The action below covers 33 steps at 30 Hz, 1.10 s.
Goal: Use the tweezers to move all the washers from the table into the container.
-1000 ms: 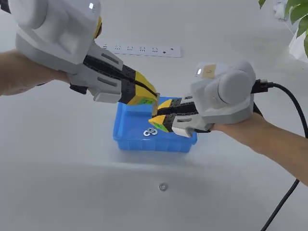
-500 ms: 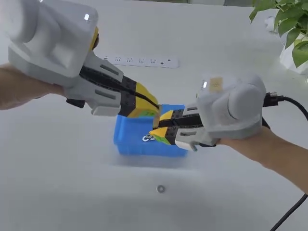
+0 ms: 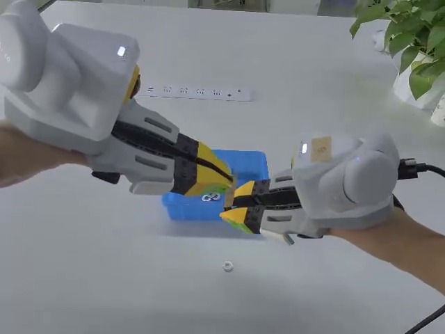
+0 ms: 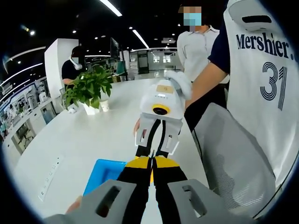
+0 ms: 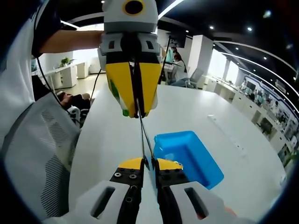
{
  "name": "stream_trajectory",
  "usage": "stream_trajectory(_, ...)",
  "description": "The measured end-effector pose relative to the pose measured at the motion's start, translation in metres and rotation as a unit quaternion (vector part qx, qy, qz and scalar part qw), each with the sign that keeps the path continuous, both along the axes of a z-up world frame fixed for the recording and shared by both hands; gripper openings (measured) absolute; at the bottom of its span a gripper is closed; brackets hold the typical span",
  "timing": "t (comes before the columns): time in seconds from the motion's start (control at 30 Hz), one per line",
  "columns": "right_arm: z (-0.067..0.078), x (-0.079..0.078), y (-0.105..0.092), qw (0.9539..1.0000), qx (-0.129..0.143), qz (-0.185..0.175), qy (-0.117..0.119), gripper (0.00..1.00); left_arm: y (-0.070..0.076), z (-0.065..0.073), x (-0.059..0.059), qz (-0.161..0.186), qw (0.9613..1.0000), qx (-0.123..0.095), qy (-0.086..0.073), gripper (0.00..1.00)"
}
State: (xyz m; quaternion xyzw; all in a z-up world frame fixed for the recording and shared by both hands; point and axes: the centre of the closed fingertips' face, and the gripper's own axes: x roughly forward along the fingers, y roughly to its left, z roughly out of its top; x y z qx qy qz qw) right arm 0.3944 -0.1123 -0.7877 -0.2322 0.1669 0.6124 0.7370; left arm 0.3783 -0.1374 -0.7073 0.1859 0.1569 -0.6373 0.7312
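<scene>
Waiting nearest: one washer point(image 3: 227, 265) on bare table point(image 3: 97, 278), open room all round. Right gripper point(image 3: 233, 203) and left gripper point(image 3: 227, 181), both clenched on tweezers point(image 5: 142, 133), have drawn back from over container point(image 3: 249, 163) to its near rim. Dropped washers point(image 3: 210, 197) inside. Probably last pick. Power strip point(image 3: 193, 92), plant point(image 3: 410, 42) well beyond.

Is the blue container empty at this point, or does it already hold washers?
Not empty: the head view shows washers lying inside the blue container; one washer sits on the table outside it.
</scene>
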Motion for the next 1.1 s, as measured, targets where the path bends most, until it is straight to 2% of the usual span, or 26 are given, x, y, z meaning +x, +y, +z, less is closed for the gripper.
stream_trajectory(0.3, -0.010, -0.018, -0.003, 0.9999, -0.006, 0.004, 0.007, 0.10, -0.008, -0.009, -0.021, -0.003, 0.9998, 0.001, 0.017, 0.05)
stream_trajectory(0.63, -0.024, -0.032, -0.005, 0.9997, -0.009, 0.007, 0.020, 0.10, -0.007, -0.023, -0.033, -0.006, 0.9994, 0.009, 0.032, 0.05)
stream_trajectory(0.9, -0.033, -0.035, -0.005, 0.9995, -0.011, 0.012, 0.027, 0.10, -0.007, -0.032, -0.035, -0.007, 0.9989, 0.012, 0.045, 0.05)
stream_trajectory(1.1, -0.038, -0.034, -0.006, 0.9993, -0.016, 0.016, 0.030, 0.10, -0.004, -0.037, -0.033, -0.009, 0.9985, 0.014, 0.051, 0.05)
